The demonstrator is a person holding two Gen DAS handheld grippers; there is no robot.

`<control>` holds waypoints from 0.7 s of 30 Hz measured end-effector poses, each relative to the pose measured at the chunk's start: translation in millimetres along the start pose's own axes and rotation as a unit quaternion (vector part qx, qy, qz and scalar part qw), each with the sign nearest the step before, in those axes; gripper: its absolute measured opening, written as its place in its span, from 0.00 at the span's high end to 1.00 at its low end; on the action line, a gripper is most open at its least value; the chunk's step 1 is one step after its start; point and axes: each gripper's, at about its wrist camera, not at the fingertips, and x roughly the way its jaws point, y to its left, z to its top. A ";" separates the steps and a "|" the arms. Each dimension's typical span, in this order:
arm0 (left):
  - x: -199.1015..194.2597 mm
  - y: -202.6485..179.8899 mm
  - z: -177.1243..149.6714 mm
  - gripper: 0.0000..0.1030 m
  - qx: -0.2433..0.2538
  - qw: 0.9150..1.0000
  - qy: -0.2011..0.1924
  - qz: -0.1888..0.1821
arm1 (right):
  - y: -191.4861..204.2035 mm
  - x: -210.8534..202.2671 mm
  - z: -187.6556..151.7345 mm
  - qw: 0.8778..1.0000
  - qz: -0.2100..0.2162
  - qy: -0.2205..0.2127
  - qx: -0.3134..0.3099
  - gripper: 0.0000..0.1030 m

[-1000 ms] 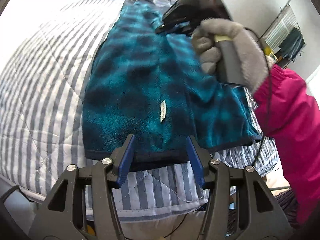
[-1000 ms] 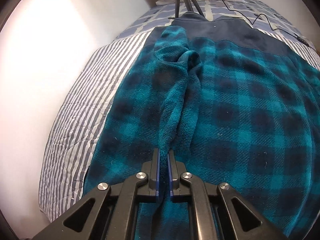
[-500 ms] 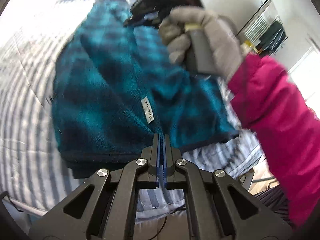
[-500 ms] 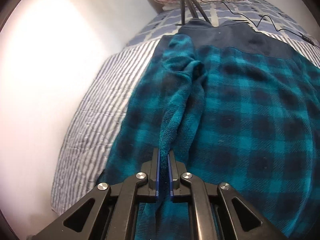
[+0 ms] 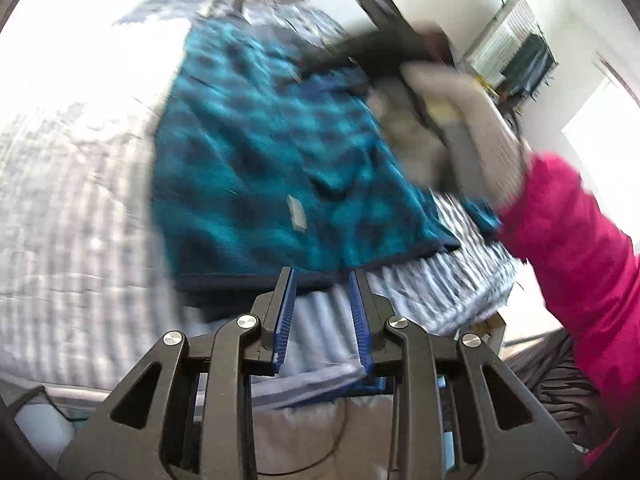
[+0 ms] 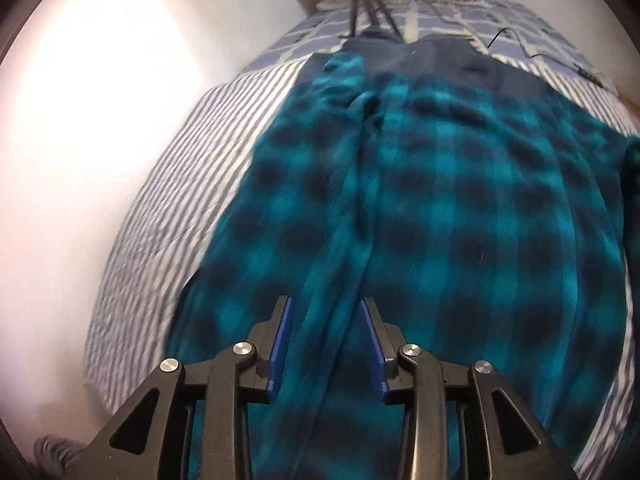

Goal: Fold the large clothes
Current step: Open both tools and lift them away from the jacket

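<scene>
Both just opened: left gripper (image 5: pixel 322 276) clear of the fleece (image 5: pixel 256 152); right gripper (image 6: pixel 325 308) loosely straddled a fold, pads off it.

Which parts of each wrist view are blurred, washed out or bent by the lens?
Left wrist view: teal plaid garment and gloved hand motion-smeared, striped bedcover overexposed. Right wrist view: garment softly blurred, wall glaring, bed edges bowed by fisheye.
</scene>
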 end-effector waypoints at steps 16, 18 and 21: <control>69.2 80.3 4.9 0.87 0.008 0.989 0.021 0.145 | 30.4 29.1 -74.6 0.995 -0.027 0.019 -0.092 0.79; 67.0 78.6 5.0 0.87 0.012 0.989 0.024 0.145 | 31.0 27.7 -82.1 0.994 -0.034 0.010 -0.103 0.79; 58.6 86.0 9.1 0.87 -0.018 0.992 0.030 0.122 | 40.5 21.4 -87.9 0.991 -0.060 0.007 -0.118 0.79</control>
